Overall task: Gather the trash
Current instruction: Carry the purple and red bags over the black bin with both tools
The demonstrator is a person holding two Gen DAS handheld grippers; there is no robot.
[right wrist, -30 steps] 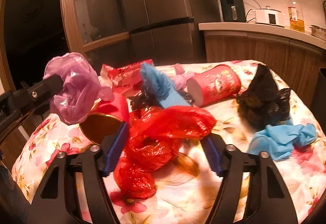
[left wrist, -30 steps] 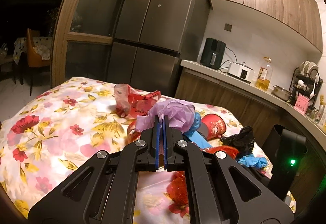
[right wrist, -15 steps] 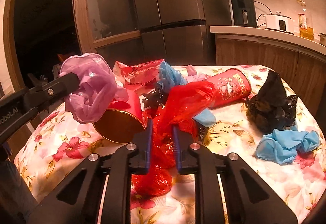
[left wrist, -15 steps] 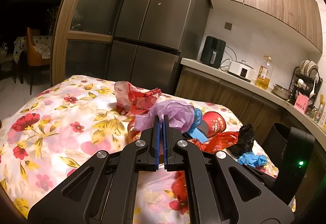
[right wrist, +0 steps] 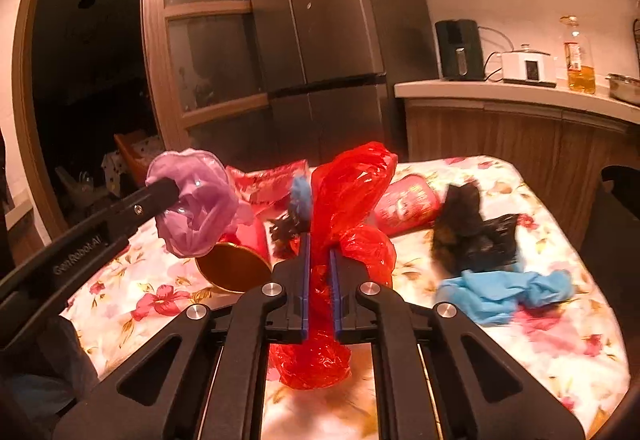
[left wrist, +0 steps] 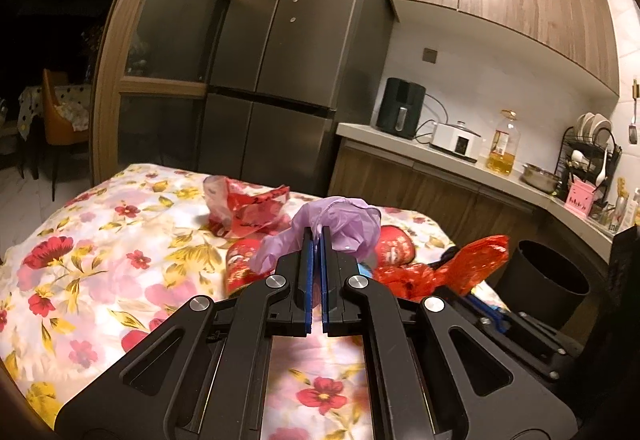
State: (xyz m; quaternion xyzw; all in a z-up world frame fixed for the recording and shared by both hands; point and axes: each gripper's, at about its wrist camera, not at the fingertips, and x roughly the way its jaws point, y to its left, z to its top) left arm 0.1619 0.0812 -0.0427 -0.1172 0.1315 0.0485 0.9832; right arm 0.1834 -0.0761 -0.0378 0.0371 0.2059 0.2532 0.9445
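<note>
My left gripper (left wrist: 316, 236) is shut on a crumpled purple plastic bag (left wrist: 340, 228) and holds it above the floral tablecloth (left wrist: 100, 272). The same bag (right wrist: 196, 207) shows at the left of the right wrist view. My right gripper (right wrist: 320, 244) is shut on a red plastic bag (right wrist: 352, 191), lifted off the table; it also shows in the left wrist view (left wrist: 472, 268). A black bin (left wrist: 548, 280) stands on the floor right of the table.
On the table lie a red cylindrical can (right wrist: 408, 207), a second red can with a gold end (right wrist: 236, 260), a red wrapper (left wrist: 248, 207), a black bag (right wrist: 468, 232), blue gloves (right wrist: 504, 292) and a blue scrap (right wrist: 300, 195). A fridge (left wrist: 288, 79) and a counter (left wrist: 440, 159) stand behind.
My right gripper closed on the red bag and lifted it off the table. My left gripper stayed shut on the purple bag and rose slightly.
</note>
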